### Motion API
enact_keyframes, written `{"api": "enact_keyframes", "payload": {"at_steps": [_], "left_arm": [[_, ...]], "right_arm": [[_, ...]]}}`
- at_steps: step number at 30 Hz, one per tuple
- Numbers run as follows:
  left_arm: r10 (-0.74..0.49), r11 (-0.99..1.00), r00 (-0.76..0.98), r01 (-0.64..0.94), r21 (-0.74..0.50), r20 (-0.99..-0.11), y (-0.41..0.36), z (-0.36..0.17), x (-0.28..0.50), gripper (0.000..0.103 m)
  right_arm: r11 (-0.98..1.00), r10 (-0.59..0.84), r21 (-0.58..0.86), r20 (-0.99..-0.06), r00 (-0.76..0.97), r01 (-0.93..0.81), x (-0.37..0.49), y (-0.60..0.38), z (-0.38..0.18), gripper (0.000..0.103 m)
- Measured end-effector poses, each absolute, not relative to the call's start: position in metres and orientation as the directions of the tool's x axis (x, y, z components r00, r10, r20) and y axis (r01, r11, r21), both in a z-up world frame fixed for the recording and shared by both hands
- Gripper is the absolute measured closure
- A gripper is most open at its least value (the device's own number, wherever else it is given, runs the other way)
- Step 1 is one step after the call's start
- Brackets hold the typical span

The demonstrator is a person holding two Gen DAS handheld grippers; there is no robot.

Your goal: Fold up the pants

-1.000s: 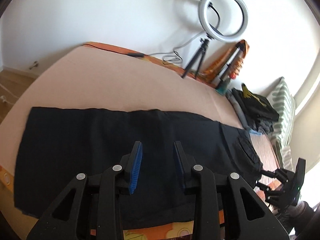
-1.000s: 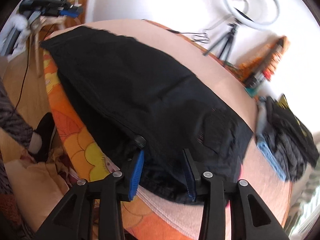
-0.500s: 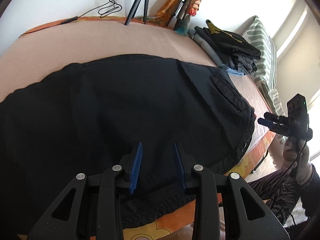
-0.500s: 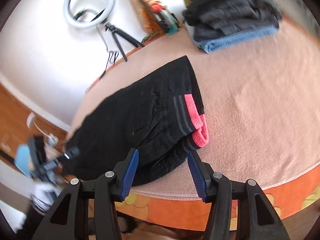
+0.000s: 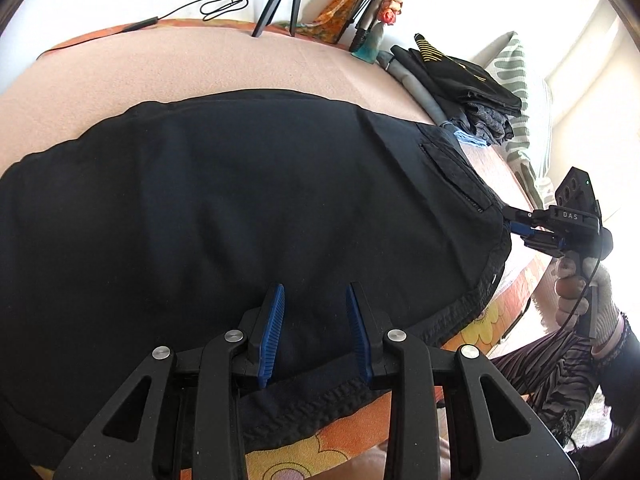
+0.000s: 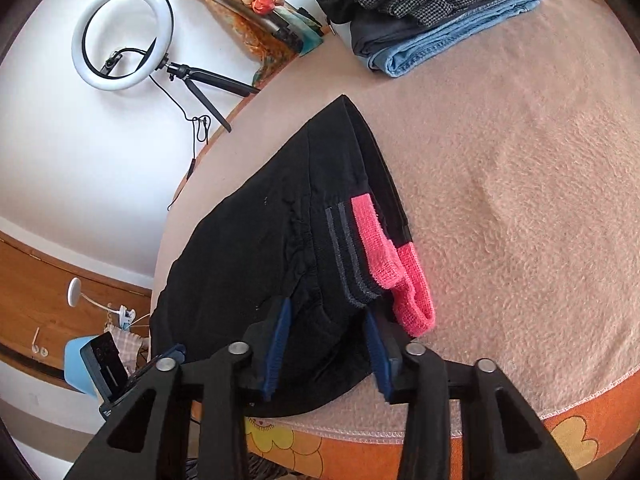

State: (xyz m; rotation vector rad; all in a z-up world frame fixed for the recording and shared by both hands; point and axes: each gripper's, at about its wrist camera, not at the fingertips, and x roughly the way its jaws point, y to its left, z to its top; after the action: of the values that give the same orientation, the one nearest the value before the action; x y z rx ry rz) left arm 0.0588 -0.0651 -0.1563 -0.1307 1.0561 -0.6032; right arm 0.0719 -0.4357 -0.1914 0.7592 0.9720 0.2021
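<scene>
Black pants [image 5: 248, 208] lie spread flat across a pink blanket [image 5: 168, 64] on a bed. My left gripper [image 5: 314, 332] is open, low over the pants' near edge, with cloth between the blue pads. My right gripper [image 6: 326, 354] is open at the waistband end, with the black waistband between its pads; it also shows in the left wrist view [image 5: 516, 224] at the right end of the pants. The waistband [image 6: 360, 256] has grey stripes and a pink inner band [image 6: 384, 248].
A stack of folded clothes [image 6: 432, 8] sits at the far side of the blanket [image 6: 520, 200]. A ring light on a tripod [image 6: 124, 36] stands by the wall. A striped pillow [image 5: 520, 92] lies at the right. The orange flowered bed edge [image 6: 440, 452] is near me.
The left gripper has moved in low over the pants and toward the waist end. The right gripper has swung round to the waistband, which now lies between its pads.
</scene>
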Motion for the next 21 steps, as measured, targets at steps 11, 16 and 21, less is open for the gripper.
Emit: {"api": "enact_keyframes", "payload": {"at_steps": [11, 16, 21], "left_arm": [[-0.55, 0.812, 0.362, 0.442, -0.381, -0.753, -0.077, -0.141, 0.056, 0.073], [-0.541, 0.807, 0.294, 0.445, -0.387, -0.788, -0.089, -0.157, 0.054, 0.073], [-0.53, 0.806, 0.295, 0.466, -0.365, -0.795, -0.092, -0.155, 0.042, 0.073]], "right_arm": [[0.827, 0.41, 0.553, -0.718, 0.562, 0.103, 0.048, -0.427, -0.17, 0.089], [0.893, 0.358, 0.445, -0.791, 0.496, 0.066, 0.058, -0.418, -0.175, 0.085], [0.986, 0.16, 0.156, -0.797, 0.582, -0.058, 0.053, -0.395, -0.118, 0.069]]}}
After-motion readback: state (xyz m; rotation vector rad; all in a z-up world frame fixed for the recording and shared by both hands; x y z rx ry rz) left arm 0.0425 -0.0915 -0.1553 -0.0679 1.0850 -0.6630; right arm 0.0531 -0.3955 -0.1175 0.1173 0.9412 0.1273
